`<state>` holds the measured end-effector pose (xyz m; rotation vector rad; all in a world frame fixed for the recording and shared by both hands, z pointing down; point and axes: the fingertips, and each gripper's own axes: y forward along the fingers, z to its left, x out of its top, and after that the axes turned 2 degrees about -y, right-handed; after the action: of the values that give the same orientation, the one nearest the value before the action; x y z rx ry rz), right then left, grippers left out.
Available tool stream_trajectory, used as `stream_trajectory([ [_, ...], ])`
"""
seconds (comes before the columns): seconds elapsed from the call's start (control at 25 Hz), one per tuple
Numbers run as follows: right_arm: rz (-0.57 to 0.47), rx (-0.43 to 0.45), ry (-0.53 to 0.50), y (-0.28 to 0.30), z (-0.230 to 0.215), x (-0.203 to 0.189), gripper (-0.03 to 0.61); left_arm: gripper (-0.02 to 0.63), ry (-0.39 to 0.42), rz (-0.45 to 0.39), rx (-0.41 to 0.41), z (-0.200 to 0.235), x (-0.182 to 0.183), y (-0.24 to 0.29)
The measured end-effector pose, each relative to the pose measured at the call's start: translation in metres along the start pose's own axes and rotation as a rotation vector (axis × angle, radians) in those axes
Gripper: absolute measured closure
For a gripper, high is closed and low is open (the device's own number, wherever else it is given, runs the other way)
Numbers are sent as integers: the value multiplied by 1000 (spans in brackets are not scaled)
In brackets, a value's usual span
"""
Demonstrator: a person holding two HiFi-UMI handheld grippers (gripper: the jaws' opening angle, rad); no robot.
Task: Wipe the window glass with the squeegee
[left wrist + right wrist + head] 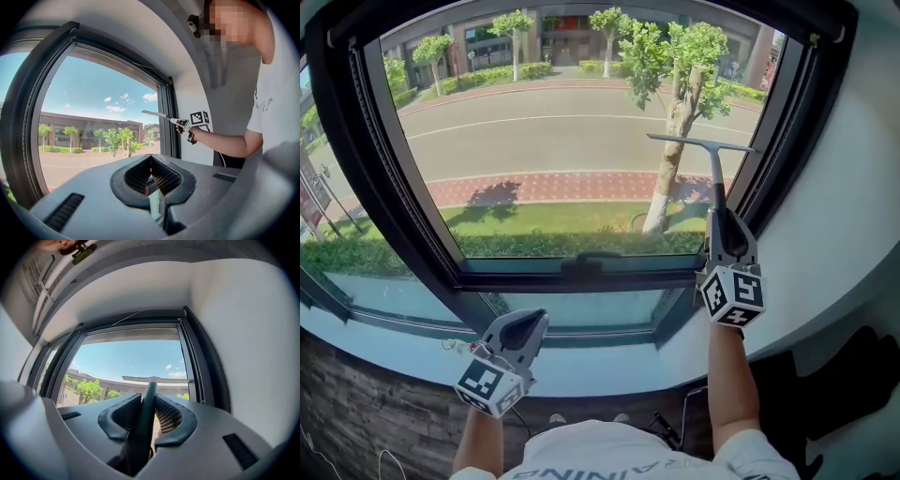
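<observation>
**Holding the squeegee up at the right side of the pane**

Looking down past a white printed shirt point(609, 455) and two bare forearms point(733, 375).

Holding the grey, wedge-shaped left gripper point(525, 323) low, just over the pale curved window sill point(394, 339), well apart from the tool. Pressing its black ribbed jaws together at the tips, with nothing caught between them.

Raising the grey right gripper point(718, 216), with its marker cube, higher and further in, near the right upright of the black metal window frame point(422, 225) and beside the white rounded wall point(844, 206). Pinching the slim dark handle of the T-shaped squeegee point(713, 173) between the black ribbed jaws, the handle running up between them.

Pointing the long thin blade level across the upper right part of the clear window glass point(553, 141); not showing whether the blade is touching the pane.

Looking through the glass onto a green hedge point(534, 244), a brick-red paved strip point(544, 187), a leafy tree with a pale trunk point(680, 103), a grey road point(534, 127) and, furthest off, low buildings point(572, 33).
</observation>
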<state>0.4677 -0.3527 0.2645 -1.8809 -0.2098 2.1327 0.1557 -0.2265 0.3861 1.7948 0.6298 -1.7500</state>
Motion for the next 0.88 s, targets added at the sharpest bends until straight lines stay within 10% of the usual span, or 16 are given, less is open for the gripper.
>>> stream_trajectory([
  [0.88, 115, 6, 28, -29, 9, -72, 479, 597, -13, 15, -6, -4, -9, 7],
])
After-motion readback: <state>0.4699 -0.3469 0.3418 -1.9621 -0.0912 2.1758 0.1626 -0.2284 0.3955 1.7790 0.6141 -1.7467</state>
